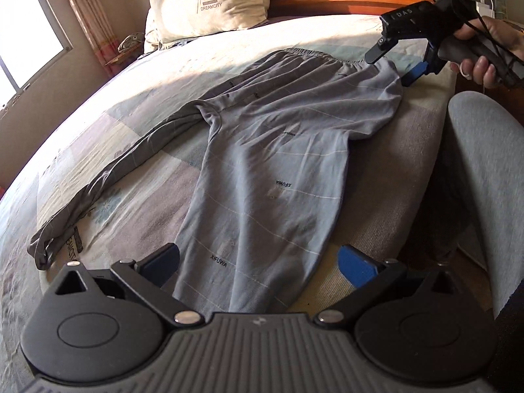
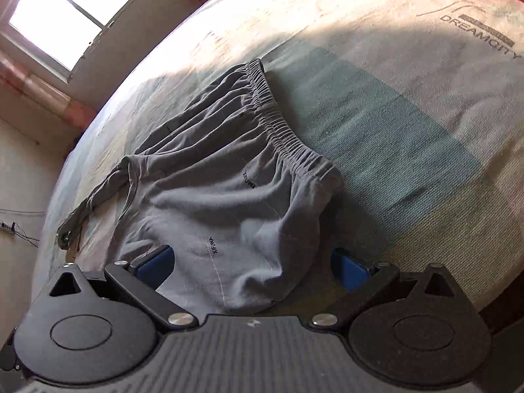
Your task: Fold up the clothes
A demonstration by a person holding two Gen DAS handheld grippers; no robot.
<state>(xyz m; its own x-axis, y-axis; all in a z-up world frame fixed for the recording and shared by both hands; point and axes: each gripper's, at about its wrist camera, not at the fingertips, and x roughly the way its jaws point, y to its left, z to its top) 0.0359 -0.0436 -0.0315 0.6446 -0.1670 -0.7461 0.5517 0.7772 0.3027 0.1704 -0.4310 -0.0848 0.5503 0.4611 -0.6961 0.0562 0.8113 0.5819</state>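
I see grey cotton trousers (image 1: 262,150) spread mid-frame on the pastel patchwork bed (image 1: 137,177), window (image 2: 75,16) upper left, both my grippers' jaws spread wide.

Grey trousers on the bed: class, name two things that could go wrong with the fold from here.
1. Both grippers are open, the left gripper at a leg end, the right gripper at the waistband; a grasp may catch only one layer.
2. The far leg of the grey trousers lies twisted, so creases may get folded in.
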